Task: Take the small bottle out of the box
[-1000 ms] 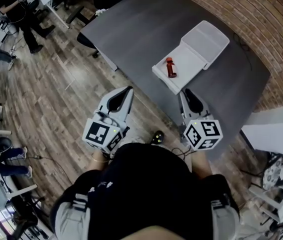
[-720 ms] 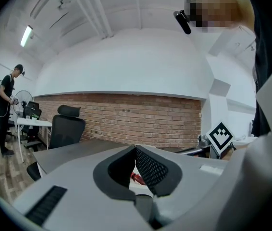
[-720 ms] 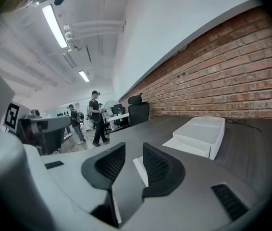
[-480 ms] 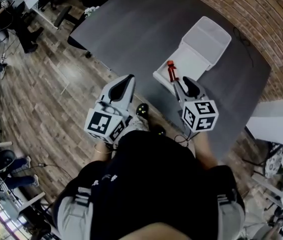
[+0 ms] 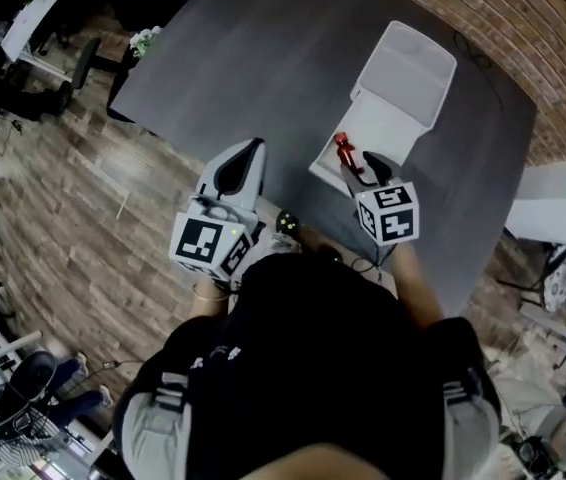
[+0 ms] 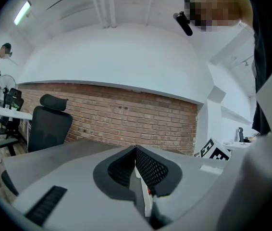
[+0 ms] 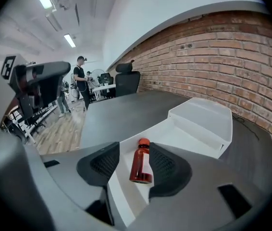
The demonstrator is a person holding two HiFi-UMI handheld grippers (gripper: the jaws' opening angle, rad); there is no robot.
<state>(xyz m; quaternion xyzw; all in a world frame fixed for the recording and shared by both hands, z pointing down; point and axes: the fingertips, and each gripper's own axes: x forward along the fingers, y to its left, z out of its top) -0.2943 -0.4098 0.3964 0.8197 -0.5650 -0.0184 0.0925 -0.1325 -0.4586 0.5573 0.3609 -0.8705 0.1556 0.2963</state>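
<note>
Right gripper (image 5: pixel 361 165) reached box (image 7: pixel 198 124); jaws just spread astride small bottle (image 7: pixel 140 163), untouched. Grasp pending. Left gripper (image 6: pixel 136 170) jaws together.

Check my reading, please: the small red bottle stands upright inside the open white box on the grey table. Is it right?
Not quite: the bottle lies on its side, it does not stand upright. The right gripper view shows this. It is inside the open white box on the grey table, as you wrote.

light: bright, even, from ceiling strips (image 7: pixel 69 40) | shadows: soft | edges: heavy fisheye warp, dark corners | focus: closest bits mushy
</note>
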